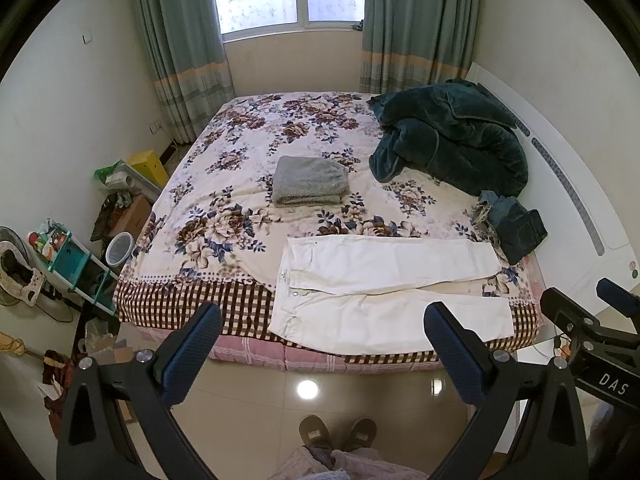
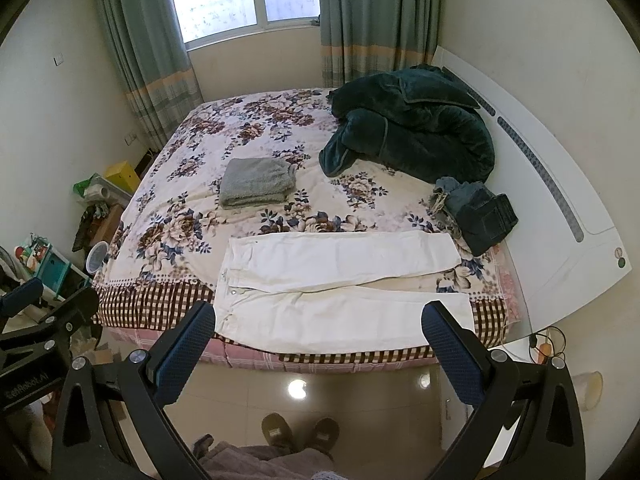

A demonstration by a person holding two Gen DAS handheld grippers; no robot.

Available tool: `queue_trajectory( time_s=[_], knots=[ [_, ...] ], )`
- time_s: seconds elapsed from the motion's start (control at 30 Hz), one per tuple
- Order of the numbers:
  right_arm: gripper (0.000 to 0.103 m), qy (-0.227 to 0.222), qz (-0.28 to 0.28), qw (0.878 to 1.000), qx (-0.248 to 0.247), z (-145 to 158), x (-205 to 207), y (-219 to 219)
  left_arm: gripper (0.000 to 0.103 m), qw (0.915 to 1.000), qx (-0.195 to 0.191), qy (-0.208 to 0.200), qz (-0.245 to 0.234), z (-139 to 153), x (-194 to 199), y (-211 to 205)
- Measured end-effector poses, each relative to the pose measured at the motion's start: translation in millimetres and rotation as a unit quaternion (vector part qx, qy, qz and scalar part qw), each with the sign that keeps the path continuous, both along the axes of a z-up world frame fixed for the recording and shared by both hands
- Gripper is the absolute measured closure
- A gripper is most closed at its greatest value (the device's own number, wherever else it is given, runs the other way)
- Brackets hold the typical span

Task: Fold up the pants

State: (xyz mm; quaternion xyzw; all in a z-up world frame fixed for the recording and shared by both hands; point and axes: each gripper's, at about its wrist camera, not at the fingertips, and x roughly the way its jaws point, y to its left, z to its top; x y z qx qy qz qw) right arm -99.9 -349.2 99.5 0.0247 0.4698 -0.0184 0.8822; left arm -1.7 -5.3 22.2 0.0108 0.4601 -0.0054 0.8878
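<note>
The white pants [image 1: 390, 292] are lying flat along the near edge of the bed [image 1: 224, 208], waistband at 9 o'clock, legs pointing toward 3 o'clock. The left gripper [image 1: 322, 354] and right gripper [image 2: 318, 350] are hovering at 6 o'clock of the pants, jaws spread wide, gripping nothing. A folded grey towel [image 1: 310, 180] is sitting at 12 o'clock of the pants.

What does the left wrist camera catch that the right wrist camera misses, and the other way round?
Only the left wrist view shows the right gripper, marked DAS, at its right edge. Only the right wrist view shows the left gripper at its left edge and a pale cup on the floor. Both share the white pants spread flat, the folded grey towel and the dark green blanket.
</note>
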Motion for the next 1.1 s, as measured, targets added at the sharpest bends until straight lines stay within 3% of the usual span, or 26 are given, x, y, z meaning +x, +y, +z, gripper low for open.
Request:
queue_trajectory(
  time_s=[1.1],
  knots=[
    [0.0,-0.001,0.002,1.0,-0.006,-1.6,-0.2,-1.4,0.0,1.0,0.003,-0.005,0.001,4.1,3.4,-1.7]
  ],
)
